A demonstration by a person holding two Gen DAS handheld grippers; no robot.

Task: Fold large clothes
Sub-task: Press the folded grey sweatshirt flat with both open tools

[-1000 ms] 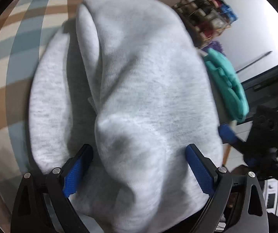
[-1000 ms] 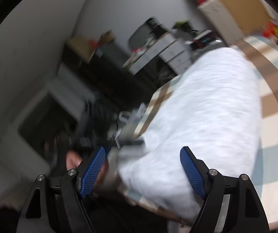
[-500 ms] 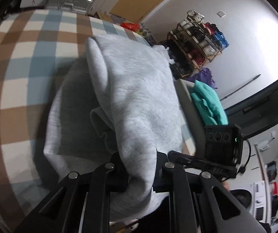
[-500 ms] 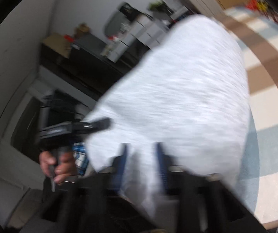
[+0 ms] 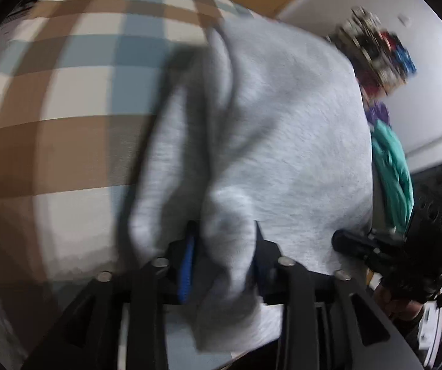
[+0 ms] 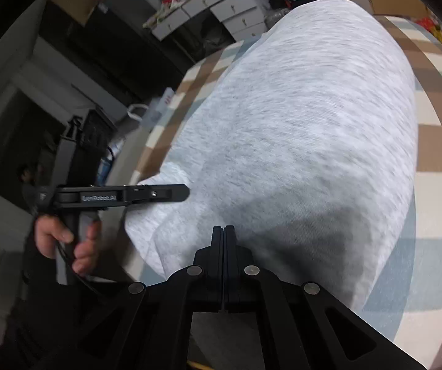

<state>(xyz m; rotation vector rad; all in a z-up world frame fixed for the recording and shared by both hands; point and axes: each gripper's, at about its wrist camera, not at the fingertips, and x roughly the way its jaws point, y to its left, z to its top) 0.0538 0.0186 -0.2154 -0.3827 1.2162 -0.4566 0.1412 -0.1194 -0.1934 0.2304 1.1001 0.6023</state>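
Each fisheye sits just behind its own claw and looks steeply down along the fingers, very close to the grey sweatshirt (image 5: pixel 282 129) on the checked cloth (image 5: pixel 66 92). The left wrist view faces toward a shoe rack (image 5: pixel 378 52) and the right claw (image 5: pixel 349 243) at its lower right. The right wrist view faces toward grey drawers (image 6: pixel 221 3), with the left claw (image 6: pixel 171 192) at its left. Both share the sweatshirt and the checked cloth.

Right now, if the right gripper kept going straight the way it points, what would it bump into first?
Most likely the soft light grey garment: the right gripper has its jaws shut, and the fabric bulges right ahead of its tips, over the checked cloth.
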